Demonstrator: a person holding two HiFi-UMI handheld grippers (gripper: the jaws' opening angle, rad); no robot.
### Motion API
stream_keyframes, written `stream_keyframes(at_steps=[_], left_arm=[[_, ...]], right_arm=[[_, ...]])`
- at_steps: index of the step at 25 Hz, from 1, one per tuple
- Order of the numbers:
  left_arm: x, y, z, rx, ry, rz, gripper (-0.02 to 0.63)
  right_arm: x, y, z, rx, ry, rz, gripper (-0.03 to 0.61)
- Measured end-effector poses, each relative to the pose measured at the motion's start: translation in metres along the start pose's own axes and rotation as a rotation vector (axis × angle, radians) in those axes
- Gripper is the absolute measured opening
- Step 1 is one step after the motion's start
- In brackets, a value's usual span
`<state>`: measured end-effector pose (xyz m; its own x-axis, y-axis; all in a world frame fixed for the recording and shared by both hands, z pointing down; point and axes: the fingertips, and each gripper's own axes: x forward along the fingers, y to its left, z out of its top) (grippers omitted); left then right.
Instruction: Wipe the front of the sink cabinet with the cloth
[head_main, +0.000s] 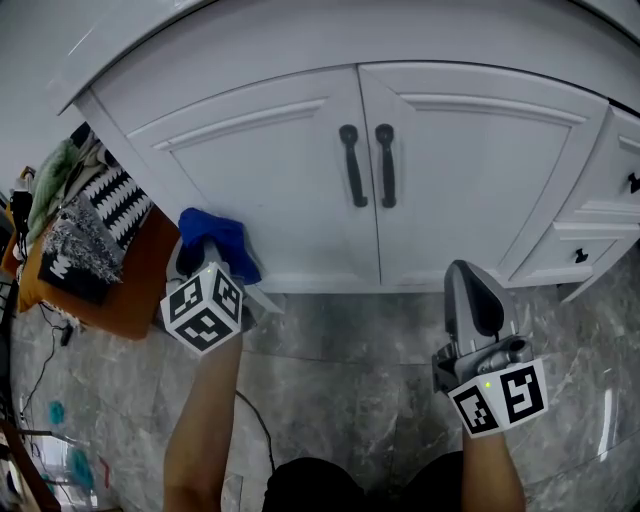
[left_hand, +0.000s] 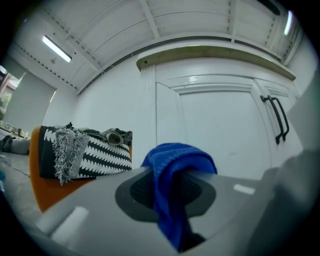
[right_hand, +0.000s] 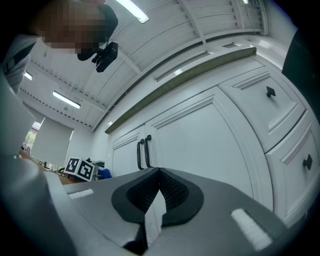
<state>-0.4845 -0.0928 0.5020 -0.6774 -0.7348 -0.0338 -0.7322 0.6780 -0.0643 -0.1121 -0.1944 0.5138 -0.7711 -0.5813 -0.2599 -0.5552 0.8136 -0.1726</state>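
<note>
The white sink cabinet has two doors with black handles. A blue cloth is pinched in my left gripper, which is shut on it low down by the left door's bottom left corner. In the left gripper view the blue cloth bunches out between the jaws, close to the left door. My right gripper hangs shut and empty in front of the right door's lower edge; in the right gripper view its jaws meet with the right door beyond them.
An orange box with black-and-white patterned fabric stands on the floor left of the cabinet. White drawers with black knobs lie to the right. The floor is grey marble tile, with a dark cable on it.
</note>
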Motion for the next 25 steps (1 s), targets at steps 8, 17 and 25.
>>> stream_keyframes(at_steps=[8,17,25], left_arm=[[-0.006,-0.049,0.009,-0.051,-0.03,-0.098,0.064],[-0.025,-0.128,0.024,-0.173,-0.106,-0.209,0.052],[-0.047,-0.207,0.031,-0.209,-0.127,-0.326,0.051]], right_arm=[[-0.004,-0.001,0.005,0.003,-0.005,-0.004,0.0],[-0.009,-0.004,0.011,-0.008,-0.009,-0.014,0.0],[-0.015,-0.009,0.019,-0.022,-0.02,-0.034,-0.001]])
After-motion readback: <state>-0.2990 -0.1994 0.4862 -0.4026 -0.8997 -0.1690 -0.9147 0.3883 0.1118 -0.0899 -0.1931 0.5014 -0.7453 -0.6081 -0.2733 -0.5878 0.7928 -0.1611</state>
